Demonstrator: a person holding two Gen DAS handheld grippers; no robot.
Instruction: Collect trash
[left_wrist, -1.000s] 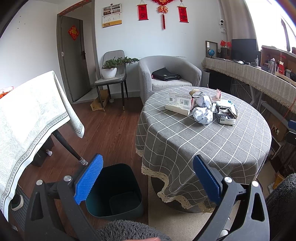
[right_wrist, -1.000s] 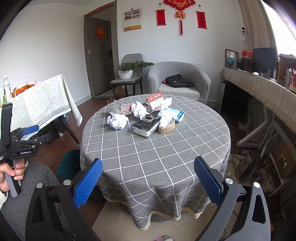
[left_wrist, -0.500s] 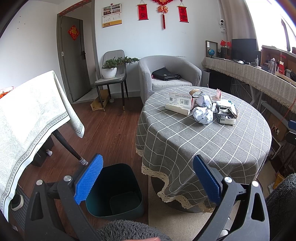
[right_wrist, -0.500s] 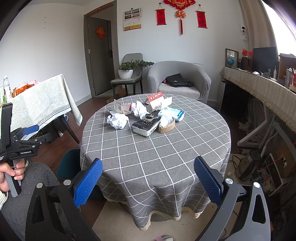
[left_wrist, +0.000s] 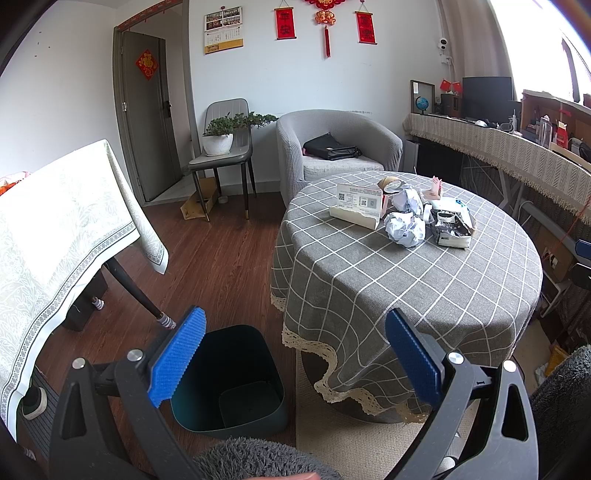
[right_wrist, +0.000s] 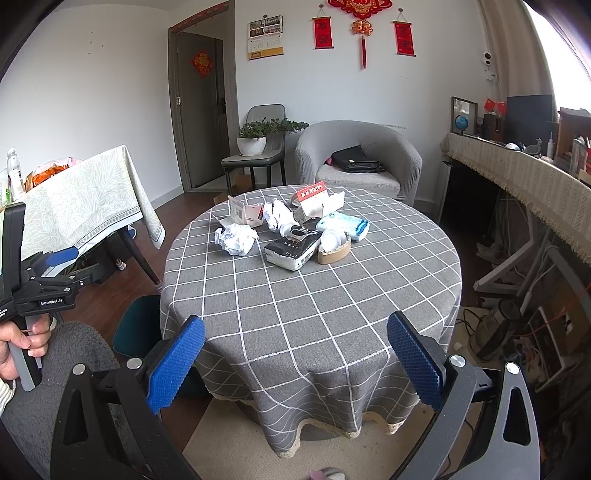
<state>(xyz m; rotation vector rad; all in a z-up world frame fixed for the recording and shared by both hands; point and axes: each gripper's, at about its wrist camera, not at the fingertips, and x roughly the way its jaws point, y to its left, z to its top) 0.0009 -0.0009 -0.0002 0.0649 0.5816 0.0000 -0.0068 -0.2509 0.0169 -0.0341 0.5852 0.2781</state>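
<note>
A pile of trash sits on the round grey checked table (right_wrist: 332, 314): a crumpled white paper ball (right_wrist: 236, 238) (left_wrist: 404, 229), a black-and-white packet (right_wrist: 293, 251) (left_wrist: 452, 230), a tape roll (right_wrist: 334, 251), a blue-white wipes pack (right_wrist: 345, 223) and torn cardboard boxes (left_wrist: 356, 206). A dark green bin (left_wrist: 229, 380) stands on the floor left of the table, empty. My left gripper (left_wrist: 295, 354) is open and empty above the bin and table edge. My right gripper (right_wrist: 295, 362) is open and empty before the table's near edge.
A second table with a pale cloth (left_wrist: 55, 229) stands at the left. A grey armchair (right_wrist: 358, 162) with a black bag, and a chair holding a potted plant (left_wrist: 221, 136), are behind. A long covered desk (right_wrist: 517, 173) runs along the right, with cables on the floor.
</note>
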